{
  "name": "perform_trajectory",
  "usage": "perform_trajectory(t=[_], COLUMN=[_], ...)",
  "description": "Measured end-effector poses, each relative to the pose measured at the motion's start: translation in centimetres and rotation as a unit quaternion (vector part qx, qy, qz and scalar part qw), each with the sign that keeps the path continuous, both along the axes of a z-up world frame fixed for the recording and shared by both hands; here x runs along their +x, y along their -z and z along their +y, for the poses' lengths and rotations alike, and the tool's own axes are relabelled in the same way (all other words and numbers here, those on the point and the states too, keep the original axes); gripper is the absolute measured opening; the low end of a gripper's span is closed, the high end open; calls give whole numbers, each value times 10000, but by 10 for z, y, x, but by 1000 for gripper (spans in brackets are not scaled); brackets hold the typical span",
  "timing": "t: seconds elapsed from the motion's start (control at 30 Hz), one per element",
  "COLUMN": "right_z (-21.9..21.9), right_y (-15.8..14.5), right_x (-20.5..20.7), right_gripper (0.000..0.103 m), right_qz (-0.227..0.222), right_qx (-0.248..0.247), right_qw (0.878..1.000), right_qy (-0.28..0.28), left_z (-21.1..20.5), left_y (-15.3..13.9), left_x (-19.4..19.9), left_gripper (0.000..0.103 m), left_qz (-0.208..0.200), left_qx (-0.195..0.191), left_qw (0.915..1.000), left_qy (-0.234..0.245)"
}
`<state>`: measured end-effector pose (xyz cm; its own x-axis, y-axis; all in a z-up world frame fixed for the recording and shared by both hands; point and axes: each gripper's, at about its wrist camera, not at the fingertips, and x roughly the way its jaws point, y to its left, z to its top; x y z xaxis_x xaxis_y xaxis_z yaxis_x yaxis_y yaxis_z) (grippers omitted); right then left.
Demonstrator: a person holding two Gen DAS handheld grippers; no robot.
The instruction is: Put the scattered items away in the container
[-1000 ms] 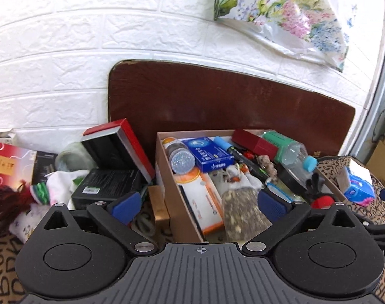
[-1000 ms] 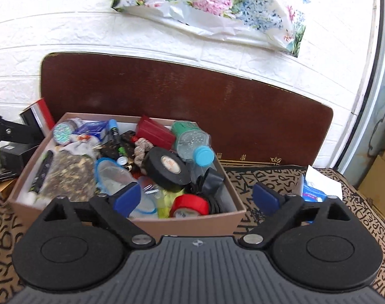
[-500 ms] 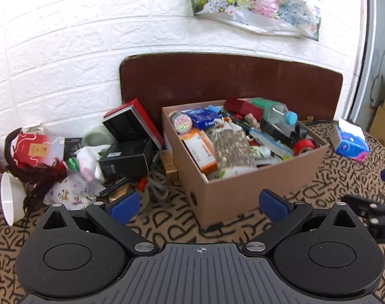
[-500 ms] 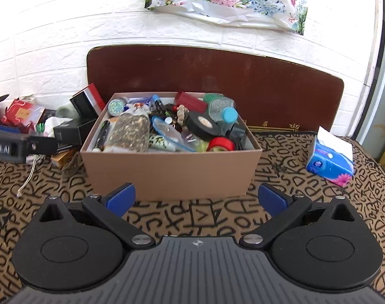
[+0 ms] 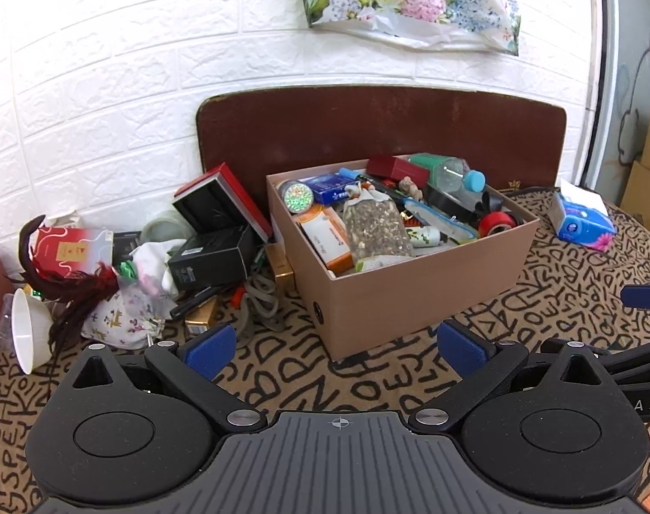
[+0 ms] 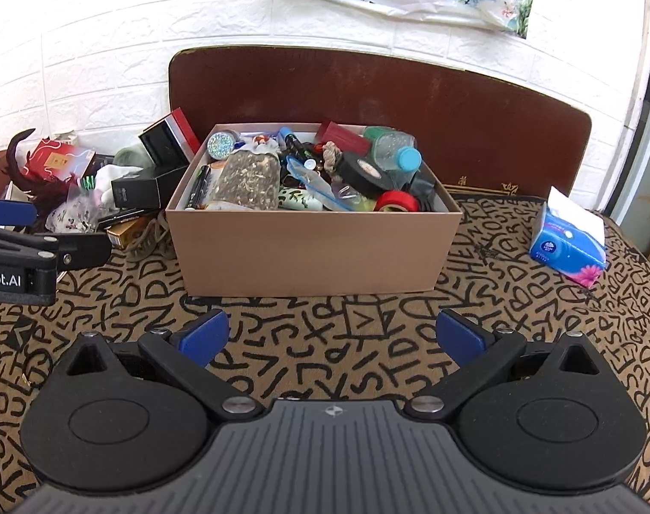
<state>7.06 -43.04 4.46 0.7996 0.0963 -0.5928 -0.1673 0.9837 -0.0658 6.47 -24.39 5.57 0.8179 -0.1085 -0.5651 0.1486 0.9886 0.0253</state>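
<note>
A brown cardboard box [image 6: 312, 244] stands on the patterned cloth, packed with several items: a seed pouch [image 6: 250, 182], black tape [image 6: 363, 171], red tape [image 6: 395, 202], a bottle [image 6: 395, 152]. The same box [image 5: 415, 287] shows in the left wrist view. Left of it lies a heap: black boxes [image 5: 211, 252], a red box [image 5: 70, 248], a floral pouch [image 5: 121, 321], a white cup [image 5: 27, 330]. My left gripper [image 5: 335, 349] is open and empty, short of the box. My right gripper [image 6: 333, 336] is open and empty too, in front of the box.
A blue tissue pack [image 6: 569, 244] lies on the cloth at the right. A dark wooden board [image 6: 410, 94] leans on the white brick wall behind the box. A floral plastic bag [image 5: 410, 4] hangs on the wall. Cardboard cartons [image 5: 648, 167] stand at the far right.
Both grippers have pulled back from above the box toward the near side of the table; the whole box and the heap to its left now show. Both stayed open.
</note>
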Motion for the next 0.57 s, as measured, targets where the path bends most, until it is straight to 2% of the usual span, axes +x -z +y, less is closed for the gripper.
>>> perform_trajectory(t=[0.57], right_z=[4], right_y=[2], right_x=[3], right_gripper=[102], right_qz=[72], right_qx=[12], right_qw=[10000], right_qy=[32], left_z=[0], left_y=[3], left_x=[0], left_gripper=[103], left_qz=[-57], left_qx=[-56], left_qw=[9999], left_qy=[148])
